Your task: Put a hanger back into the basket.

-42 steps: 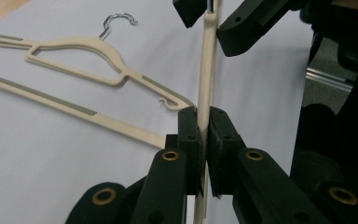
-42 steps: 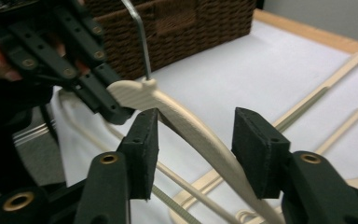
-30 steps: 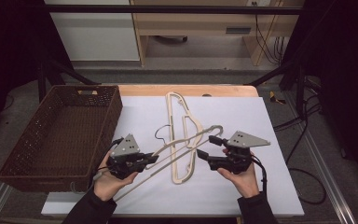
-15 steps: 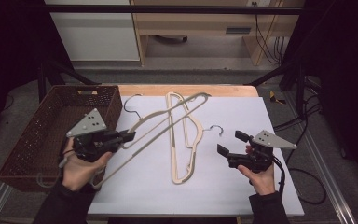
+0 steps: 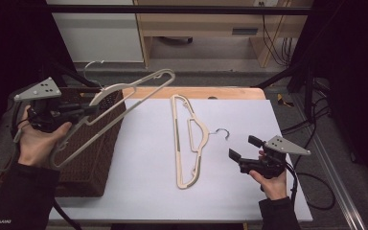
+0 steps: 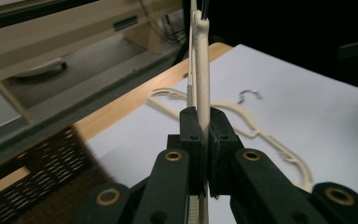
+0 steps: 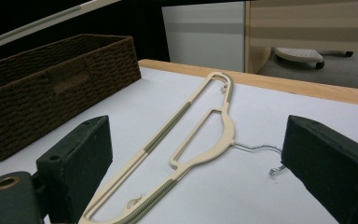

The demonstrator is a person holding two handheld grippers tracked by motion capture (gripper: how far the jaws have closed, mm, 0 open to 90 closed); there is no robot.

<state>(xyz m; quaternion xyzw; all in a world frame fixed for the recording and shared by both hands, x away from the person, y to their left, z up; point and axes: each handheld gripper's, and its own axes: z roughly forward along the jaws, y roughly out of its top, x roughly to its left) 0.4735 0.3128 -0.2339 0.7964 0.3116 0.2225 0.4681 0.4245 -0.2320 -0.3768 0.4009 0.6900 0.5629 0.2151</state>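
White sheeting covers my table (image 5: 148, 191), with a wooden edge at the far side and cabinets beyond. Starting at the left: the wicker basket (image 5: 91, 158) sits at the table's left edge, and my left claw (image 5: 93, 109) is up above it, jaws clamped tight on a cream hanger (image 5: 124, 98) that tilts up and away through the air. Its wire hook (image 5: 92, 64) points to the far side. Middle of the table now: a second hanger (image 5: 188, 139) lies flat, hook (image 5: 222, 132) pointing right. Over on the right, my right claw (image 5: 242, 149) hovers low just beside that hook, apart from it, jaws just spread wide with nothing between them.
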